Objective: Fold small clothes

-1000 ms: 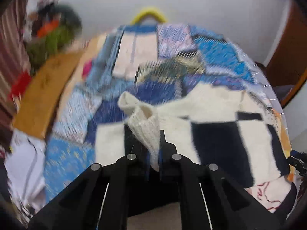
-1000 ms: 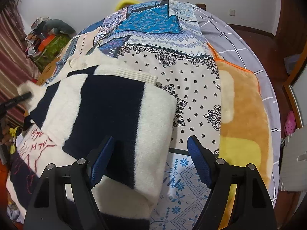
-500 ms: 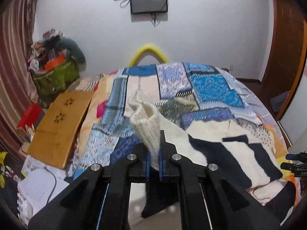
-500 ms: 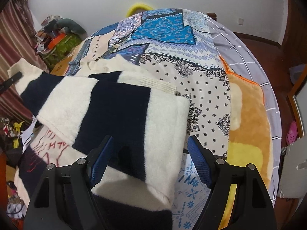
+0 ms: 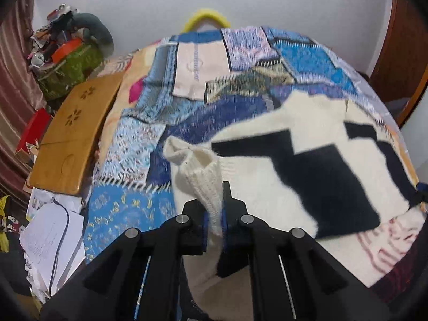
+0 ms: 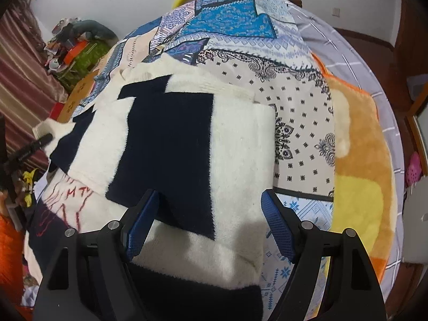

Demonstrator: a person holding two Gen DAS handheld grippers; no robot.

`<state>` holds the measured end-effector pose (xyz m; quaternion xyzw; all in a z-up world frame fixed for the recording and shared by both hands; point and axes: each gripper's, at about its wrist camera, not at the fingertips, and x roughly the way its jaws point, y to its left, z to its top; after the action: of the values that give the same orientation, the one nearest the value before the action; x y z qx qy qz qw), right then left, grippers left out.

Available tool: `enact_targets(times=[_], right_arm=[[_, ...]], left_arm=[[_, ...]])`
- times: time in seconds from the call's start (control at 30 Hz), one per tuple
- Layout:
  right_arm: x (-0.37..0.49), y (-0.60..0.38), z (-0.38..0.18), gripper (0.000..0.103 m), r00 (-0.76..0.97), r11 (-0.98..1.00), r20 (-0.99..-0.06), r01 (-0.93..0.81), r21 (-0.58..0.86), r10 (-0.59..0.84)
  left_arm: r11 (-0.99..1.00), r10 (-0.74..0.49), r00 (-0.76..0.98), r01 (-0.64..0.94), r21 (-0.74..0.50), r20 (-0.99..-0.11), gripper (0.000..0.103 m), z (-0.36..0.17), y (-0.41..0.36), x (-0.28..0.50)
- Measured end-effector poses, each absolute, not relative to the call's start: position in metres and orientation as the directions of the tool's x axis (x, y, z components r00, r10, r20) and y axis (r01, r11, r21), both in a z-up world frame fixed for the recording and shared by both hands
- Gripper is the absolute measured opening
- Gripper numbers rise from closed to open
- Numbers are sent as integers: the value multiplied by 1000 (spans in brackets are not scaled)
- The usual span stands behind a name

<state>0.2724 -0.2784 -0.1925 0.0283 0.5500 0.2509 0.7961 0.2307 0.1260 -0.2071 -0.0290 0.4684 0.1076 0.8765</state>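
Note:
A fluffy cream and navy block sweater [image 5: 307, 165] lies on the patchwork bed cover [image 5: 240, 61]. My left gripper [image 5: 215, 198] is shut on its ribbed cream cuff [image 5: 198, 171], holding the sleeve low over the sweater's left side. From the right wrist view the same sweater [image 6: 187, 133] fills the middle. My right gripper [image 6: 211, 208] hangs just above its near edge, jaws wide apart and pressing on nothing. The left gripper's black fingertip [image 6: 40, 143] shows there at the far left with the cuff. A white garment with red lettering [image 6: 67, 195] lies under the sweater.
An orange and yellow plush blanket [image 6: 355, 139] lies right of the sweater. Left of the bed are a wooden board [image 5: 72, 133], loose papers [image 5: 50, 235] and a green heap of clutter [image 5: 69, 61]. A yellow hoop [image 5: 206, 17] stands at the bed's far end.
The left gripper lifted the cuff high half a second ago and has since brought it back down over the sweater. The right gripper has stayed open in about the same place.

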Motion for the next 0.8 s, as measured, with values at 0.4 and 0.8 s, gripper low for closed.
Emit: enact_targets(times=[0.4, 0.8], right_arm=[[266, -279, -184, 77, 274, 885, -874, -363, 291, 400], [238, -289, -146, 78, 350, 898, -857, -366, 246, 378]], left_arm=[[959, 195, 446, -271, 76, -874, 54, -223, 148, 217], [963, 174, 483, -266, 45, -858, 79, -189, 151, 179]])
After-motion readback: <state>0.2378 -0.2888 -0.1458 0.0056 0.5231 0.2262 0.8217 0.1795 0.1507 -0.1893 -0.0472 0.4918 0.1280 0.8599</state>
